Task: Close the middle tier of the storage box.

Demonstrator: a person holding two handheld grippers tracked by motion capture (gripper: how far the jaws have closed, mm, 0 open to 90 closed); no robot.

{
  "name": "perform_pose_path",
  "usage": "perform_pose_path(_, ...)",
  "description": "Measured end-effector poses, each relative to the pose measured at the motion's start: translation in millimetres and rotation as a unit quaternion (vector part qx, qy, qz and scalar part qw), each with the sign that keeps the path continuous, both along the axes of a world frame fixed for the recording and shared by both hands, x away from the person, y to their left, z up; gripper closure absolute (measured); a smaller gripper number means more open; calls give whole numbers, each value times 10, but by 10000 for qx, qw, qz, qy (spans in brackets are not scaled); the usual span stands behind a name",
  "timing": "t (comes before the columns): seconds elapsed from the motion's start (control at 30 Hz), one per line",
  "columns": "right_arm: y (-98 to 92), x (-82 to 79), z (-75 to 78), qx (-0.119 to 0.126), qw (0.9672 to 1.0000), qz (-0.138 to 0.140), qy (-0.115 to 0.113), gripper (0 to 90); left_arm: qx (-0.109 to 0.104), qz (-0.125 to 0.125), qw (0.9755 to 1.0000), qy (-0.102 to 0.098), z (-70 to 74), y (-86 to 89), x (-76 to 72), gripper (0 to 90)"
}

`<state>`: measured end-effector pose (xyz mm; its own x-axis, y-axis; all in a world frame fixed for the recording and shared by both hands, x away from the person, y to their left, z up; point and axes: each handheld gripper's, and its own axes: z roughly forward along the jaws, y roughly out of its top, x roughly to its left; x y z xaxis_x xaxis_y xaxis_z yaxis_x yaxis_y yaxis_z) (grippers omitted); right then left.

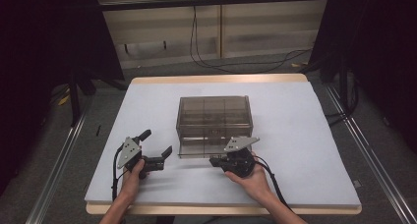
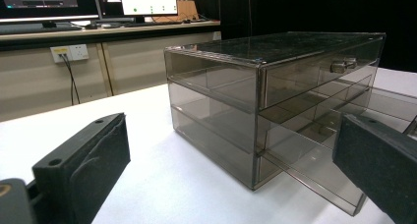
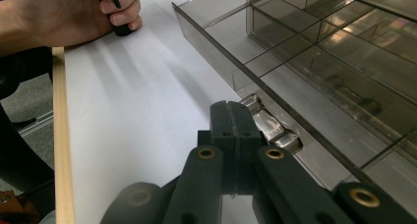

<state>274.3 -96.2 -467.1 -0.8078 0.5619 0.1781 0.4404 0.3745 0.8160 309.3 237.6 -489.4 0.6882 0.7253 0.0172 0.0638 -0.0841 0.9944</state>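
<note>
High view: left gripper sits on white table cover, jaws spread wide, nothing between. Smoky see-through plastic drawer cabinet mid-table, bottom drawer slid out a bit, dividers inside. Right gripper pressed closed at shiny drawer handle; honestly can't tell if handle is pinched, jaws hide it.

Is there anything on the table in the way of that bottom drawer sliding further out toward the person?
Nothing visible blocks it. The bottom drawer of the smoky plastic cabinet is partly out, and the white table cover in front is bare. The right gripper sits shut at the drawer's handle; the left gripper is off to the side.
</note>
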Motion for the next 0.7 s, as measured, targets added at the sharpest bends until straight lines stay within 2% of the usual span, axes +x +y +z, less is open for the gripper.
perform_pose_path(0.47,-28,10,-14,39,10000,44,3,900,4,1,10000,-3,0,-2,-1,8)
perform_pose_path(0.53,-27,15,-19,41,10000,64,8,900,75,-10,10000,-13,3,4,-2,8)
perform_pose_path(0.6,-24,17,-22,23,10000,63,6,900,-33,2,10000,7,0,-10,-3,8)
perform_pose_path(0.7,-23,18,-22,25,10000,66,4,900,8,-1,10000,-5,1,-2,-1,8)
